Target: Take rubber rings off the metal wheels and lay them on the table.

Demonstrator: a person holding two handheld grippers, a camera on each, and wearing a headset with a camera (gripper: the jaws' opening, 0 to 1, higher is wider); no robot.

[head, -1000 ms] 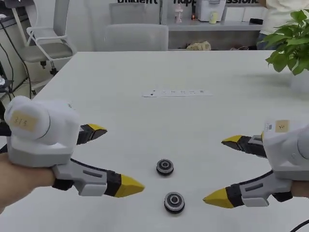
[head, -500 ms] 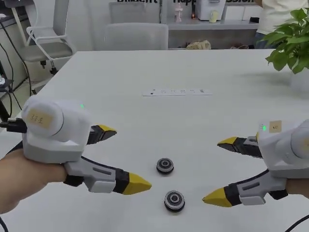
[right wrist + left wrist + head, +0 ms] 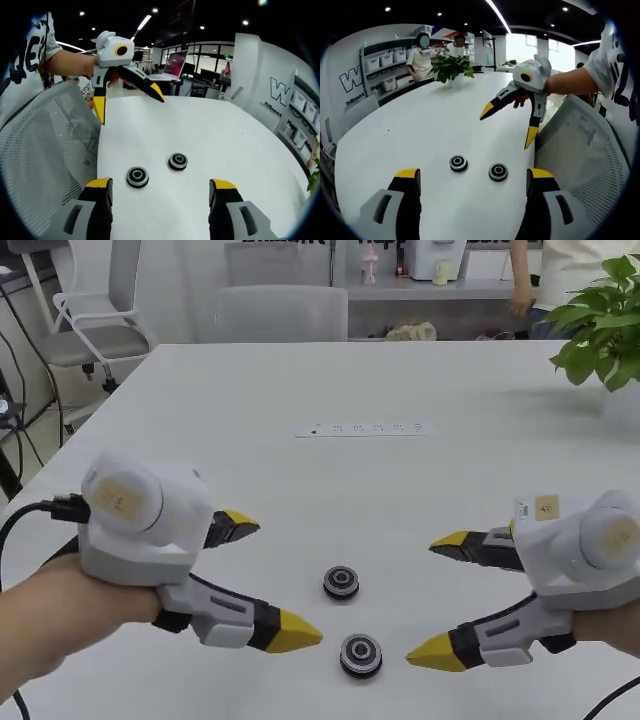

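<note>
White office desk point(image 3: 420, 380), chairs and shelving behind, potted plant point(image 3: 600, 330) off beyond the right gripper point(image 3: 424, 599). That gripper's jaws are spread wide and hold nothing. The left gripper point(image 3: 280, 580) is the same, spread and empty. Two metal wheels lie flat in the gap between the grippers: far wheel point(image 3: 341, 583) just off the left gripper's tips, near wheel point(image 3: 361, 656) between both lower tips. A black rubber ring point(image 3: 344, 657) looks seated on each, none laid out yet. Likely risks: the wheels are small and loose, so a nudging tip could slide or roll one away. Pinching the whole wheel would lift the metal too. A ring could snap back unless the other gripper pins the hub.
</note>
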